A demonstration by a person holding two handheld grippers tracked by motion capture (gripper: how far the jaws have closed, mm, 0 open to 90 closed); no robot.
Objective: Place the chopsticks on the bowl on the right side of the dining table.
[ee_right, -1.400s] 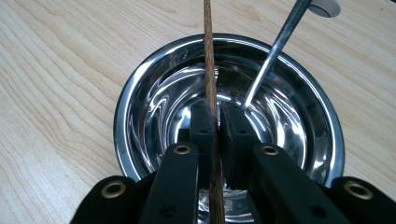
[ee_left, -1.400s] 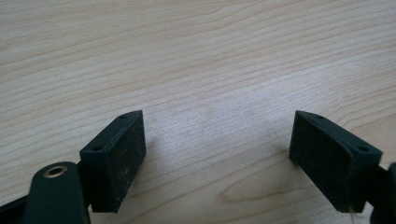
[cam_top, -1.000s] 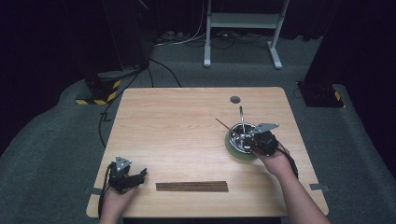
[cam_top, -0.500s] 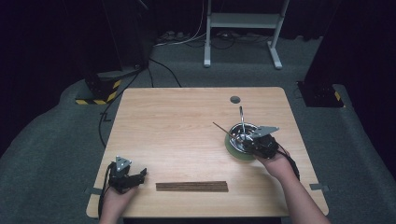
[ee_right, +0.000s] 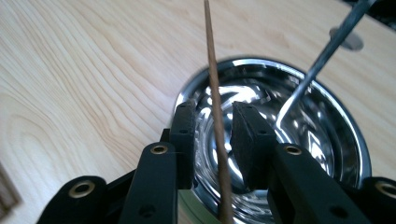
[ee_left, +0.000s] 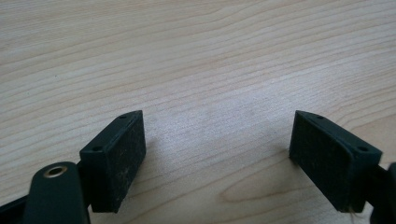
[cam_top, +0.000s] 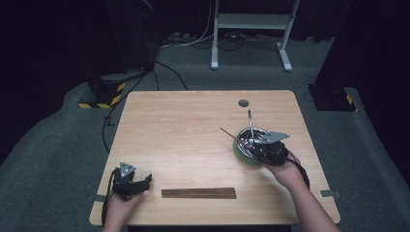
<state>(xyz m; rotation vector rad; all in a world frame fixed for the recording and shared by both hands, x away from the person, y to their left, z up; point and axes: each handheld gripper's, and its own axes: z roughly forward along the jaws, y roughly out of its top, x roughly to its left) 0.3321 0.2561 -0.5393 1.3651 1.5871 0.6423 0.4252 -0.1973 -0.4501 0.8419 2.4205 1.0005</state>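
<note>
- Left gripper [ee_left: 217, 144] rests low over the table [cam_top: 193, 140], jaws spread wide.
- Right gripper [ee_right: 215, 140] hovers over the bowl [ee_right: 327, 140]; whether its nearly closed jaws pinch the stick [ee_right: 212, 79] between them, I cannot tell.

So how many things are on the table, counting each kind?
Steel bowl: 1
Metal utensil in the bowl: 1
Loose chopstick over the bowl: 1
Row of chopsticks: 1 (too small to count singly)
Total: 4

stick [ee_right: 215, 116] bottom end cut off by frame edge.
</note>
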